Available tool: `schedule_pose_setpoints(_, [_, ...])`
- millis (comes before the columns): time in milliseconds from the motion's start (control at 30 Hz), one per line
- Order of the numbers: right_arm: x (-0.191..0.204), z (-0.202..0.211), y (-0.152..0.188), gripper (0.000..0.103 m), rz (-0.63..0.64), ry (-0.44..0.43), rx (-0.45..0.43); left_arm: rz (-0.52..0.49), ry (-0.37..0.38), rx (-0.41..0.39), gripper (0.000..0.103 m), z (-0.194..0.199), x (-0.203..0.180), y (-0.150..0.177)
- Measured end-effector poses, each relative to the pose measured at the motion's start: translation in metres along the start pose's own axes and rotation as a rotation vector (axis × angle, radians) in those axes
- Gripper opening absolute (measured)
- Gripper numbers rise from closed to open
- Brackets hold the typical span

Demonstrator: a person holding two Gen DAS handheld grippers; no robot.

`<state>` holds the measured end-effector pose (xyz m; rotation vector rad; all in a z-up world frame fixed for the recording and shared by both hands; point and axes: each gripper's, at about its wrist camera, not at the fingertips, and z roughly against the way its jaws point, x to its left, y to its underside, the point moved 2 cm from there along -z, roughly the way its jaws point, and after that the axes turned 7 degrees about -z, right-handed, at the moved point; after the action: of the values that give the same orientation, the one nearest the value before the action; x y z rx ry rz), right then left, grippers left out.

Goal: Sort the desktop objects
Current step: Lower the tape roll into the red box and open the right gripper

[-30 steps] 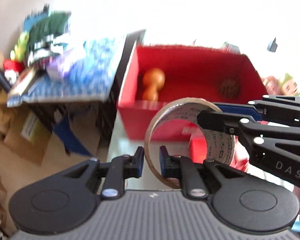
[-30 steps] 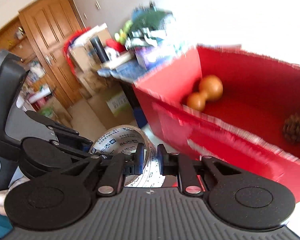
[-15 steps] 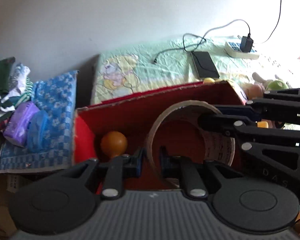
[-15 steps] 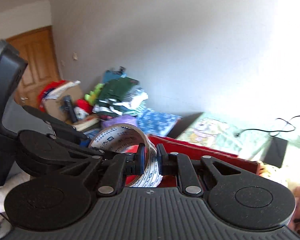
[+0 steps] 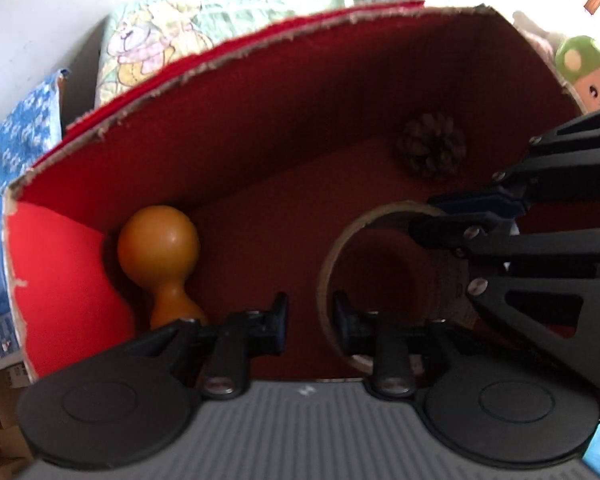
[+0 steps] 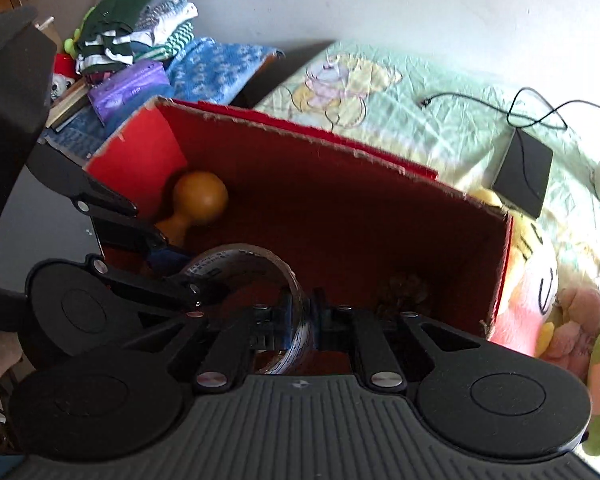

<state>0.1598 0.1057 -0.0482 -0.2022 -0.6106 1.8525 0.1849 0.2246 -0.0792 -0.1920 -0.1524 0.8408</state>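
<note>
Left wrist view: red box point(image 5: 284, 128) interior dim, its floor in deep shadow; one sunlit patch on the left inner wall. Pine cone point(image 5: 431, 145) soft, low contrast. Slight overall blur. Right wrist view: brighter; bedsheet point(image 6: 420, 112) washed out toward the right edge, daylight entering from the right. Strong fisheye curvature and dark corners in both.

Red cardboard box point(image 5: 260, 92), matt, with rough torn rims; glossy smooth wooden gourd point(image 5: 160, 248); rough-scaled pine cone point(image 5: 432, 146); cardboard-cored tape roll point(image 5: 364, 264); matt black plastic claws.
</note>
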Motion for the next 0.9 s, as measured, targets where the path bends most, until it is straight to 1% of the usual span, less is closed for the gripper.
schedule_pose_setpoints(100, [-0.001,-0.012,0.002,0.007,-0.020,0.015,0.062,0.001,0.017,0.022,0.032,-0.008,0.001,-0.001])
schedule_pose_setpoints(167, [-0.001,-0.018,0.003,0.009,-0.020,0.029,0.085,0.003,0.034,0.023,0.032,-0.010,0.001,-0.003])
schedule_pose_setpoints(200, [-0.001,-0.020,0.004,0.015,-0.018,0.039,0.086,0.005,0.048,0.016,0.033,-0.009,0.002,-0.004])
schedule_pose_setpoints(233, [-0.001,-0.021,0.004,0.018,-0.019,0.049,0.081,0.005,0.061,0.010,0.033,-0.008,0.001,-0.004])
schedule_pose_setpoints(267, [-0.002,-0.021,0.005,0.024,-0.022,0.062,0.072,0.005,0.073,0.001,0.033,-0.006,0.000,-0.005])
schedule_pose_setpoints(300, [-0.003,-0.021,0.004,0.028,-0.029,0.072,0.065,0.001,0.076,-0.007,0.034,-0.004,-0.001,-0.007])
schedule_pose_setpoints(367, [-0.004,-0.017,0.002,0.028,-0.037,0.085,0.049,-0.007,0.074,-0.020,0.034,-0.003,-0.004,-0.009])
schedule_pose_setpoints(433, [-0.008,-0.009,0.002,0.028,-0.045,0.092,0.008,-0.013,0.075,-0.021,0.034,-0.005,-0.007,-0.009])
schedule_pose_setpoints(500, [-0.013,-0.003,0.004,0.032,-0.069,0.093,-0.025,-0.021,0.074,-0.008,0.033,-0.007,-0.009,-0.006])
schedule_pose_setpoints(533, [-0.016,-0.001,0.005,0.031,-0.082,0.095,-0.035,-0.024,0.078,-0.003,0.032,-0.008,-0.010,-0.004])
schedule_pose_setpoints(633, [-0.016,-0.004,0.003,0.031,-0.057,0.104,-0.018,-0.026,0.091,-0.010,0.034,-0.004,-0.009,0.003])
schedule_pose_setpoints(700, [-0.010,-0.009,0.003,0.035,-0.003,0.122,0.015,-0.013,0.102,-0.015,0.035,-0.002,-0.007,0.006])
schedule_pose_setpoints(767, [-0.007,-0.012,0.004,0.035,0.038,0.148,0.031,-0.003,0.110,-0.017,0.035,-0.002,0.001,0.006])
schedule_pose_setpoints(800, [-0.006,-0.012,0.004,0.037,0.048,0.152,0.037,0.002,0.111,-0.021,0.035,-0.001,0.001,0.006])
schedule_pose_setpoints(900, [-0.012,-0.003,-0.002,0.038,-0.004,0.122,0.007,0.015,0.113,-0.023,0.028,-0.002,-0.001,0.005])
